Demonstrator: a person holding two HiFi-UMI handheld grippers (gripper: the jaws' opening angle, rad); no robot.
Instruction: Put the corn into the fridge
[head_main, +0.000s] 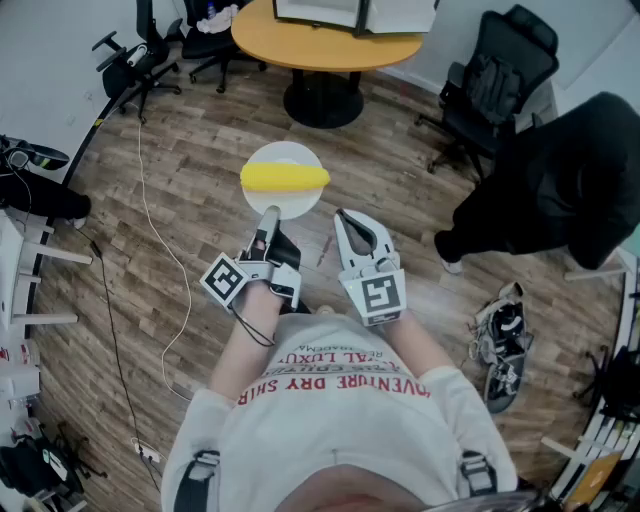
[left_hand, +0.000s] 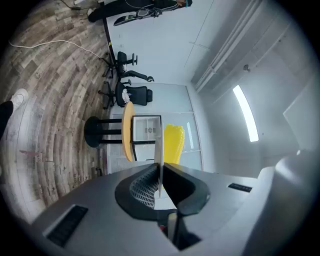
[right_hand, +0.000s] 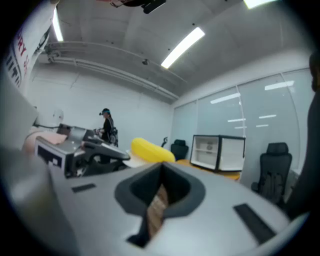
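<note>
Corn (head_main: 285, 177) lies nine-to-three on a plate (head_main: 295, 205) the left gripper (head_main: 270, 214) pinches; right gripper (head_main: 343, 218) clenched, empty. Wood floor (head_main: 200, 170), round table (head_main: 320, 45) at twelve.

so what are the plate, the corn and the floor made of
The plate looks like thin matte white plastic or melamine, judging by its slim rim; ceramic is possible. The corn seems smooth, evenly yellow plastic with moulded kernel rows, likely a toy. The floor looks like wood-grain laminate planks, low sheen.
</note>
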